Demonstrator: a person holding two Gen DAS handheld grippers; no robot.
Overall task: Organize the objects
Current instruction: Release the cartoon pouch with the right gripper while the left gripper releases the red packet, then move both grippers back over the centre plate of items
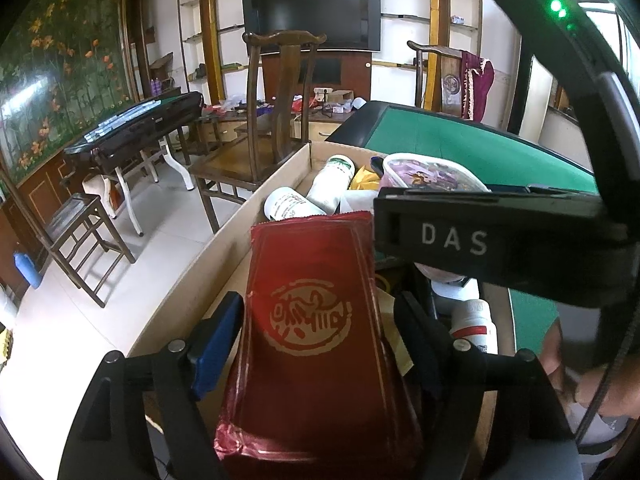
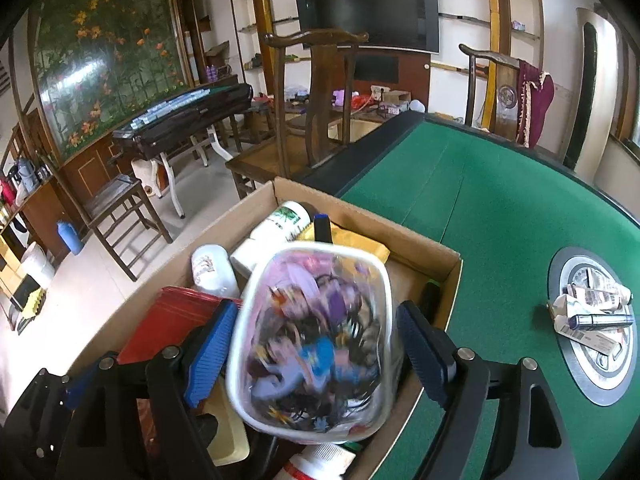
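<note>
A cardboard box point(image 2: 416, 250) stands on the green table, full of items. My left gripper point(image 1: 320, 320) is shut on a red packet point(image 1: 316, 344) with a gold seal and holds it over the box. My right gripper point(image 2: 316, 340) is shut on a clear tub point(image 2: 316, 340) of colourful hair ties, above the box. The tub point(image 1: 432, 172) and the right gripper's black body point(image 1: 492, 232) also show in the left wrist view. White bottles point(image 2: 214, 266) and a yellow packet point(image 2: 360, 244) lie in the box. The red packet also shows in the right wrist view point(image 2: 172, 320).
The green felt table point(image 2: 500, 200) has a round metal centre plate point(image 2: 596, 364) with small tubes point(image 2: 596, 312) on it. Wooden chairs point(image 2: 316, 100) stand beside and behind the table. A second table point(image 1: 136, 128) and a stool point(image 1: 80, 236) stand on the tiled floor at left.
</note>
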